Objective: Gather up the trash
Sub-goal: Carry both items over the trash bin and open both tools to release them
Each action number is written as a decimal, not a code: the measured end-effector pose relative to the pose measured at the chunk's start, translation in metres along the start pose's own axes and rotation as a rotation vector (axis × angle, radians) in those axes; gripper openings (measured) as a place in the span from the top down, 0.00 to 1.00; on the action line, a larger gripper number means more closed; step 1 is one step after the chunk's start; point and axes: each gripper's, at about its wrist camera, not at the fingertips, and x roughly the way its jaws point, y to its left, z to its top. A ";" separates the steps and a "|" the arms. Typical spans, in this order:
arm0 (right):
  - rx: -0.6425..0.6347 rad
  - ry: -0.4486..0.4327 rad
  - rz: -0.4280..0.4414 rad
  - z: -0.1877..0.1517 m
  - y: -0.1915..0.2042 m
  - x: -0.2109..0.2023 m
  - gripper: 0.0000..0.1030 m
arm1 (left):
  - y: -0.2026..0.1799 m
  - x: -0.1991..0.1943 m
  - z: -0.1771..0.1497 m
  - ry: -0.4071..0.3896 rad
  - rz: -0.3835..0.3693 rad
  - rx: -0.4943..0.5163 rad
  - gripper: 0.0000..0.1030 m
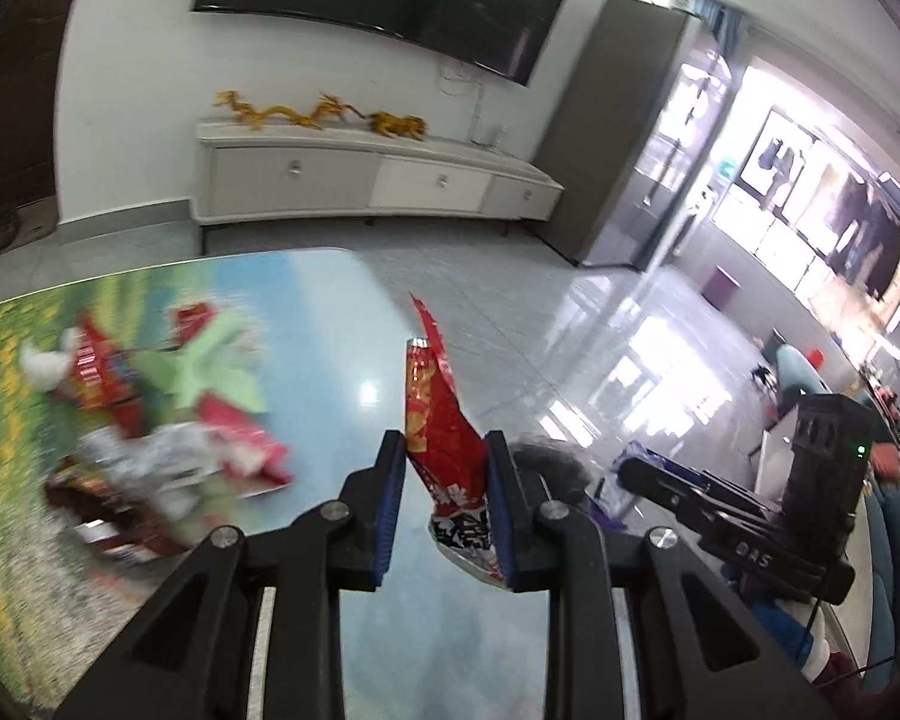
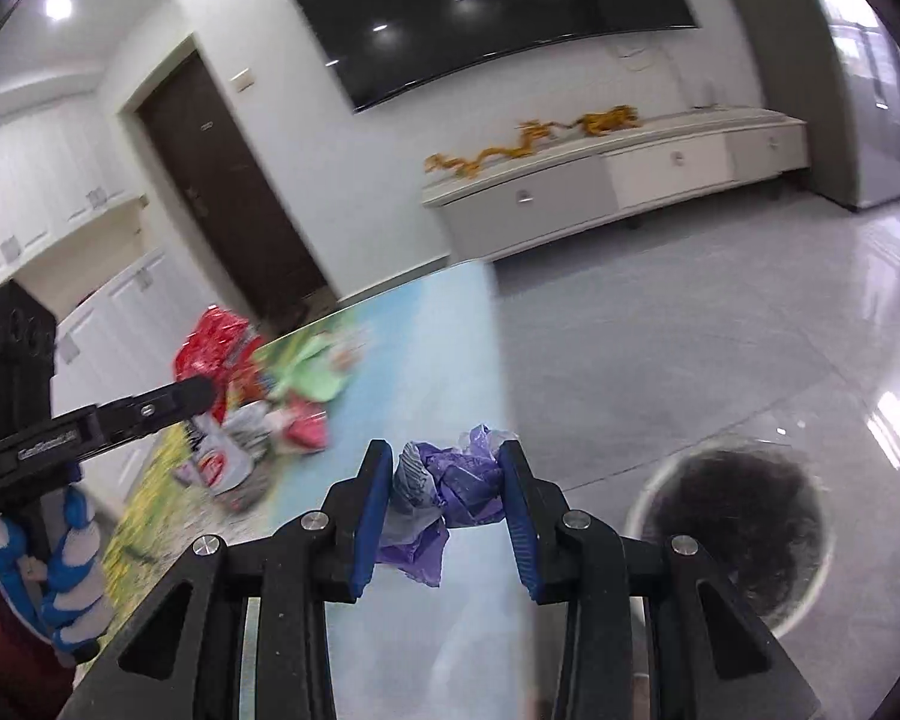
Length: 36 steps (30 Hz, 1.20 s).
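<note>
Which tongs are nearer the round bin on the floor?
Right. The right tongs, gripping a purple wrapper, sit beside the bin; the left tongs, holding a red packet, are farther over the table.

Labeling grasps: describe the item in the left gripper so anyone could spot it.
Start at the table with the landscape print. At its near right side, the left gripper pinches a red snack wrapper upright. Unlike the trash pile lying loose, it stands alone, torn top up.

"DAS" on the right tool's (image 1: pixel 624 471) body
</note>
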 end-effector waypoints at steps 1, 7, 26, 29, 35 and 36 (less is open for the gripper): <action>0.016 -0.008 -0.037 0.001 -0.013 -0.002 0.67 | -0.010 0.012 0.004 0.014 -0.015 0.013 0.76; 0.113 -0.009 -0.221 0.005 -0.087 -0.003 0.66 | -0.072 0.091 0.017 0.114 -0.093 0.088 0.76; 0.303 0.069 -0.385 -0.014 -0.201 0.030 0.51 | -0.142 0.248 0.009 0.358 -0.150 0.077 0.49; 0.315 0.065 -0.394 -0.016 -0.201 0.024 0.51 | -0.137 0.248 0.009 0.360 -0.161 0.062 0.45; 0.351 0.033 -0.408 -0.018 -0.196 0.005 0.51 | -0.138 0.228 0.008 0.332 -0.171 0.069 0.45; 0.352 0.027 -0.409 -0.017 -0.193 0.002 0.51 | -0.138 0.226 0.009 0.326 -0.171 0.068 0.45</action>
